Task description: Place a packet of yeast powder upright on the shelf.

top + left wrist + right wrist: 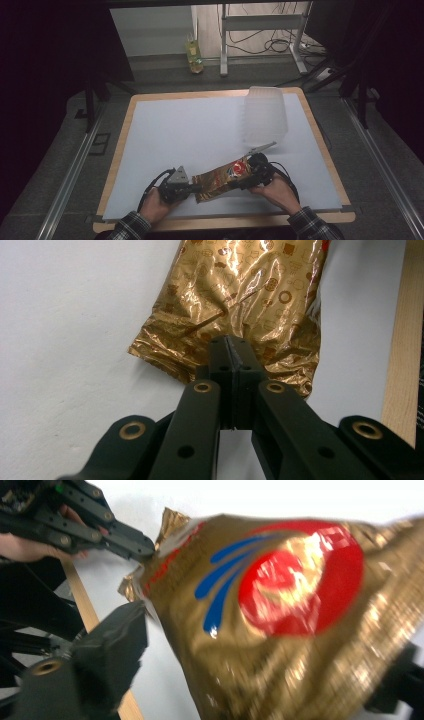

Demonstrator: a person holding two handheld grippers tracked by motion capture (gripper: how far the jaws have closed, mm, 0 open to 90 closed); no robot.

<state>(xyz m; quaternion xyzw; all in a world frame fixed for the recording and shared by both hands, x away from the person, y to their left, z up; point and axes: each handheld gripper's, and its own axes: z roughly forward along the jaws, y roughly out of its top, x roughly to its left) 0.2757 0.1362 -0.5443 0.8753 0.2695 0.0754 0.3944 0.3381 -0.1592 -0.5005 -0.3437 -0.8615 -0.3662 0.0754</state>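
A crinkled, glossy gold foil bag (pixel 220 181) with a red disc and blue streaks printed on it lies near the front edge of the pale, smooth tabletop (pixel 200 130). The left gripper (pixel 231 356) has its black jaws clamped tight on the bag's sealed end. The right gripper (pixel 248 176) straddles the other end, jaws wide at either side; whether they press the foil I cannot tell. A ribbed translucent plastic tub (pixel 264 116) stands behind.

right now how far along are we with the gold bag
Done: the left tool is shut on one crimped end of the gold bag, which lies near the front of the white table. In hand: the right tool sits at the other end, its jaws either side of the bag; a firm grip is unclear. Left: the bag looks unopened, and the clear plastic container stands apart, untouched.
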